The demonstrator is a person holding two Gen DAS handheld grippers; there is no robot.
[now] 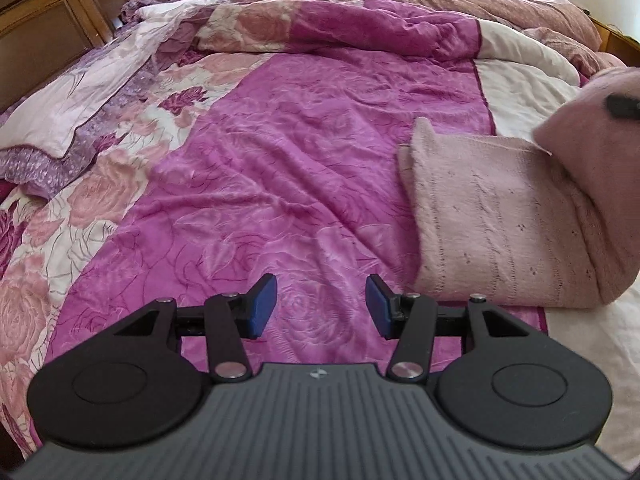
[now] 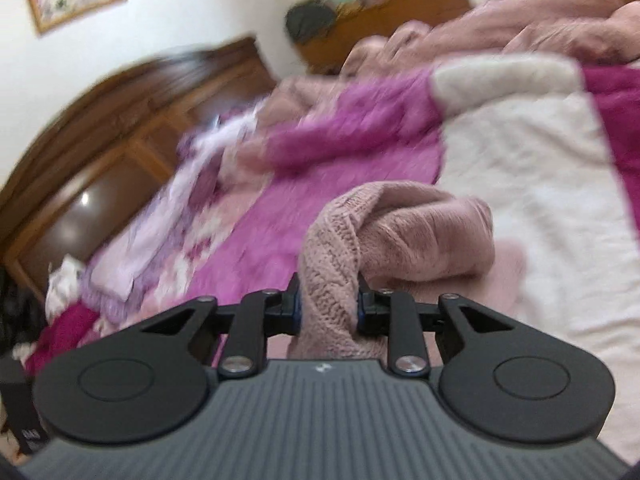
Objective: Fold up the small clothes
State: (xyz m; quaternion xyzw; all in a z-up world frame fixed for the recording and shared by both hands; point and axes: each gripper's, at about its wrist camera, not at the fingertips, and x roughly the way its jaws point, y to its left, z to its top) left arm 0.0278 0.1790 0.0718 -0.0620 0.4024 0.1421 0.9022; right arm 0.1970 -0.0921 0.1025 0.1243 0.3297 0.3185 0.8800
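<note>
**Right gripper has the fold edge; left stands clear**

My right gripper (image 2: 328, 304) is clamped narrow on a bunched edge of the pale pink knitted garment (image 2: 404, 236), lifting it off the bed. In the left wrist view the rest of that garment (image 1: 496, 224) lies flat on the magenta rose-patterned quilt (image 1: 280, 168), to the right of my left gripper (image 1: 322, 306), long axis running near to far. The left jaws stand half open, empty, just beside its near-left corner. I judge the fold must travel leftward.
</note>
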